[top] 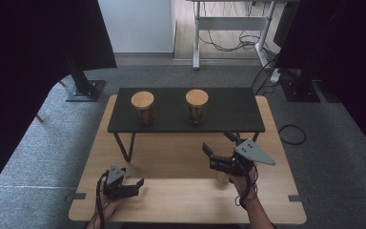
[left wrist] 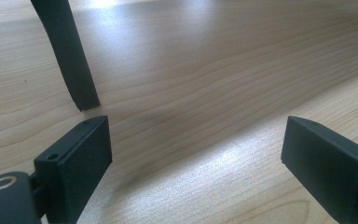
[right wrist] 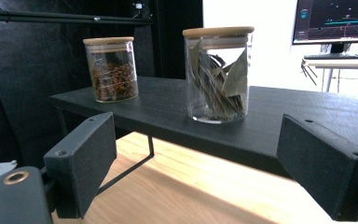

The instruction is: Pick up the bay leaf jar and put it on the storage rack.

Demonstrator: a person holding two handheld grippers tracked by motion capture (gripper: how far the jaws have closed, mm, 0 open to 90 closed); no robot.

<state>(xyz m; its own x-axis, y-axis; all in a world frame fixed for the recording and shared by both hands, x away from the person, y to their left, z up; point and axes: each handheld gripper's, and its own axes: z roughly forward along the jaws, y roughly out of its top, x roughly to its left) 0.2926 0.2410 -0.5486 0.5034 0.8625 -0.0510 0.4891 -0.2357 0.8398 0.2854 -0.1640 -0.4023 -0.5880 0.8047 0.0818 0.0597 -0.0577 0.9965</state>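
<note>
**Right gripper lined up on the bay-leaf jar, jaws wide and empty**

Key relation: the bay-leaf jar (right wrist: 218,74) stands straight ahead of the right gripper (top: 218,152) and higher than it, up on the black shelf (top: 228,117). In the right gripper view the jar sits between the two black jaws, slightly left of the midline, well beyond the tips. Its long axis is upright, so a level grip across the glass wall looks like the fit (my judgement, not something seen). Right hand is clearly the nearer one; the left gripper (top: 132,186) is parked low at the near-left part of the wooden table (top: 171,157), well away from the shelf.

Jaw state: the right gripper's jaws stand apart with nothing between them. The left gripper's jaws are also spread, bare table between the pads, one slanted black shelf leg (left wrist: 67,53) just beyond the left-hand jaw.

Landmark = black shelf. The bay-leaf jar is near its middle, just right of centre. The second jar (right wrist: 112,70), holding reddish-brown bits (spice, can't tell which), is at the shelf's left part, well apart from the first.

Materials and shapes:
- both jars: clear glass cylinders, flat round light wooden lids
- bay leaves: long, grey-green, standing on end inside
- shelf: matte black, slightly rough top, thin metal legs
- table: pale wood grain, soft glare
- jaw pads: flat black blocks
</note>
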